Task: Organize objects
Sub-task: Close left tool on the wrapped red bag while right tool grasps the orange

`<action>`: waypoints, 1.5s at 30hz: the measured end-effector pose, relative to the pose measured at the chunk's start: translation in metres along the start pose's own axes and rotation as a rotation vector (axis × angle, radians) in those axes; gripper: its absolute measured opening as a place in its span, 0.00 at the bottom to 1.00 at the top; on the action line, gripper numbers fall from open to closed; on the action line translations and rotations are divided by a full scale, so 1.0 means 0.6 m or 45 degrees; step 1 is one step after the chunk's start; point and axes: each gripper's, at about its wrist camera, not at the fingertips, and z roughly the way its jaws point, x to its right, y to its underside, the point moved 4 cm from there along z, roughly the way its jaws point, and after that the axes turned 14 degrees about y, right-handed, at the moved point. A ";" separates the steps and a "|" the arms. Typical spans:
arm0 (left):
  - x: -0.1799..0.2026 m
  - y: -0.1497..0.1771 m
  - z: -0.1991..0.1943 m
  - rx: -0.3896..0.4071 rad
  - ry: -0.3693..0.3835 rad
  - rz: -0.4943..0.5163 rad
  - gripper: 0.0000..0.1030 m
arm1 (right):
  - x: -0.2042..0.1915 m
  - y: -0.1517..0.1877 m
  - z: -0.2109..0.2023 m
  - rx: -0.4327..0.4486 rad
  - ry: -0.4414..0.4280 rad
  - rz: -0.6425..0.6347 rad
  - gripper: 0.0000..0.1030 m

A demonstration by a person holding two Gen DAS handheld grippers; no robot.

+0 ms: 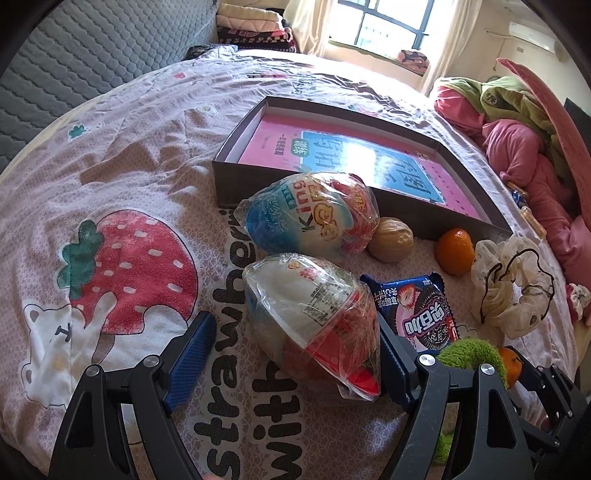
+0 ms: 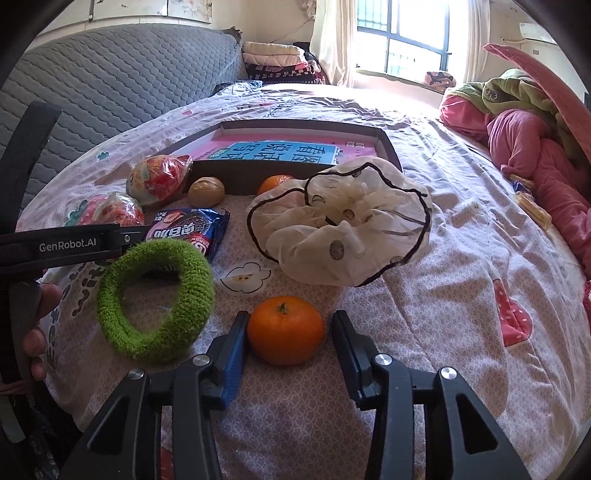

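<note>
My left gripper [image 1: 295, 350] has its jaws wide apart around a wrapped egg-shaped snack [image 1: 310, 310]; the right pad seems to touch the plastic wrap, the left pad stands clear of it. My right gripper [image 2: 288, 350] is also spread open, with a small orange [image 2: 286, 329] between the fingers; the left finger is just beside the fruit, the right one is apart from it.

Next to the orange lies a green fuzzy hair ring [image 2: 155, 299], and behind it a blue cookie packet [image 2: 188, 230]. A white gauzy scrunchie [image 2: 343, 229] with dark edging sits further back, and a second orange [image 2: 275, 183] and a walnut [image 2: 206, 191] rest against the wall of a shallow dark box [image 2: 236, 177]. In the box lies a pink and blue book [image 2: 280, 151]. A second wrapped egg snack [image 1: 306, 218] is near the box corner.

All of this lies on a bed cover [image 1: 122, 155], pale with strawberries, small bears and big dark letters, a little wrinkled. Behind is a grey quilted headboard [image 2: 110, 85], folded blankets [image 2: 273, 55], and a bright window [image 2: 402, 33] with curtains. On the right side, pink and green clothes [image 2: 524, 140] are piled up.
</note>
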 end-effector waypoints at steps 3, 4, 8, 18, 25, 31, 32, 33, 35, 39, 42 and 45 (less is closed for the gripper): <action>0.000 0.001 -0.002 0.007 0.010 -0.002 0.80 | 0.000 -0.001 0.001 0.003 -0.003 0.002 0.41; 0.000 0.002 -0.002 0.005 0.008 0.000 0.79 | 0.001 -0.001 0.002 0.004 -0.004 0.003 0.40; 0.003 0.004 -0.004 0.006 0.012 0.009 0.75 | 0.001 -0.001 0.002 0.008 -0.009 0.007 0.38; 0.007 0.012 -0.013 0.009 0.019 0.034 0.55 | 0.001 0.001 0.000 0.005 -0.006 0.010 0.38; 0.011 0.021 -0.027 0.010 0.059 0.034 0.55 | 0.003 0.001 -0.003 -0.006 -0.004 0.020 0.37; 0.025 0.031 -0.039 0.009 0.066 0.065 0.55 | 0.005 0.002 -0.010 -0.010 -0.002 0.027 0.37; 0.027 0.032 -0.042 0.011 0.068 0.070 0.55 | 0.006 0.002 -0.011 -0.009 -0.002 0.027 0.37; 0.029 0.033 -0.044 0.013 0.071 0.074 0.55 | 0.006 0.002 -0.012 -0.010 -0.002 0.027 0.37; 0.033 0.033 -0.050 0.015 0.076 0.082 0.55 | 0.007 0.001 -0.015 -0.007 -0.004 0.029 0.37; 0.041 0.034 -0.063 0.032 0.077 0.095 0.55 | 0.007 -0.002 -0.027 0.013 -0.007 0.027 0.37; 0.047 0.032 -0.075 0.048 0.079 0.104 0.55 | 0.008 -0.005 -0.038 0.031 -0.011 0.028 0.37; 0.054 0.031 -0.087 0.064 0.083 0.112 0.55 | 0.009 -0.010 -0.049 0.054 -0.013 0.027 0.37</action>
